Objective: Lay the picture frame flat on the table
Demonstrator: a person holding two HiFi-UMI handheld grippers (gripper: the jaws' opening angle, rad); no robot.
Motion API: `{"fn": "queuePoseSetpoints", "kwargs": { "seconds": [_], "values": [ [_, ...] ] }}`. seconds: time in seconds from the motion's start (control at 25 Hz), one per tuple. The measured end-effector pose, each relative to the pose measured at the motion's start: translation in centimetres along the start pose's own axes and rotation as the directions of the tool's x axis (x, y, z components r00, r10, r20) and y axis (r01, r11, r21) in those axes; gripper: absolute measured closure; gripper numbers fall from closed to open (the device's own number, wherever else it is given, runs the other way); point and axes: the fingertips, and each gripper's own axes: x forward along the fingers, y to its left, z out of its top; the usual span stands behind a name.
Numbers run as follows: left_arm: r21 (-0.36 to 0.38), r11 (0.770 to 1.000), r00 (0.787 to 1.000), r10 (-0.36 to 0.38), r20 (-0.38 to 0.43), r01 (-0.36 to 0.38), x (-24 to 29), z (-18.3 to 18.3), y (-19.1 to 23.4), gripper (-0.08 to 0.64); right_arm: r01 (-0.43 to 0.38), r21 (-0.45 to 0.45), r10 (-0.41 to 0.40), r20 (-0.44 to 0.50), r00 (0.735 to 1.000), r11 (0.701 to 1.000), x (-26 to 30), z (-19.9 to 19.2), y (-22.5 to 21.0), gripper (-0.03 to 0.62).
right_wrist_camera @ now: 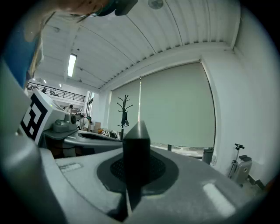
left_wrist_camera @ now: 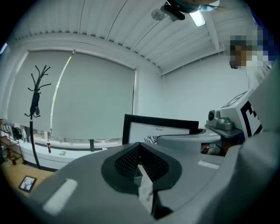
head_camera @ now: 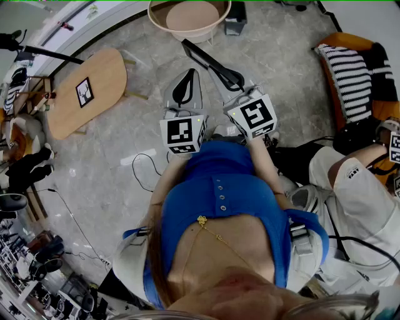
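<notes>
My right gripper [head_camera: 232, 80] [right_wrist_camera: 136, 170] is shut on a black picture frame [head_camera: 203, 59], held in front of my chest, well off the table. In the right gripper view the frame [right_wrist_camera: 136, 153] stands edge-on between the jaws. From the left gripper view its white print and black border [left_wrist_camera: 159, 129] show behind that gripper. My left gripper [head_camera: 189, 75] [left_wrist_camera: 140, 164] hangs just left of it, shut, holding nothing. The oval wooden table [head_camera: 103, 72] lies to the far left, with a second small frame [head_camera: 84, 92] flat on it.
A round beige tub [head_camera: 187, 19] stands on the floor ahead. A striped cushion [head_camera: 350, 75] and a seated person [head_camera: 356, 181] are at the right. A cable [head_camera: 140, 169] runs over the stone floor. A coat stand [left_wrist_camera: 37, 96] rises by the window blind.
</notes>
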Motion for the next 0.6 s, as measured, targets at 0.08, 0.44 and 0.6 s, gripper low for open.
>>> {"fn": "queuePoseSetpoints", "kwargs": {
  "seconds": [0.08,0.44,0.6],
  "values": [
    [-0.003,1.0,1.0,0.001,-0.002,-0.001,-0.2,-0.2,-0.5,0.56,0.0,0.001,0.0,0.004,1.0,1.0,-0.5,-0.1,-0.1,0.581],
    [-0.028,1.0,0.999,0.009,-0.031,-0.01,-0.6,-1.1,0.5,0.56,-0.018,0.064,0.02,-0.021,1.0,0.998,0.3,-1.4,0.3,0.58],
    [-0.052,0.999,0.999,-0.014,-0.036,0.012,0.3,-1.6,2.8,0.56,-0.013,0.077,0.015,-0.032,0.999,0.997,2.7,-1.8,0.4,0.58]
  ]
}}
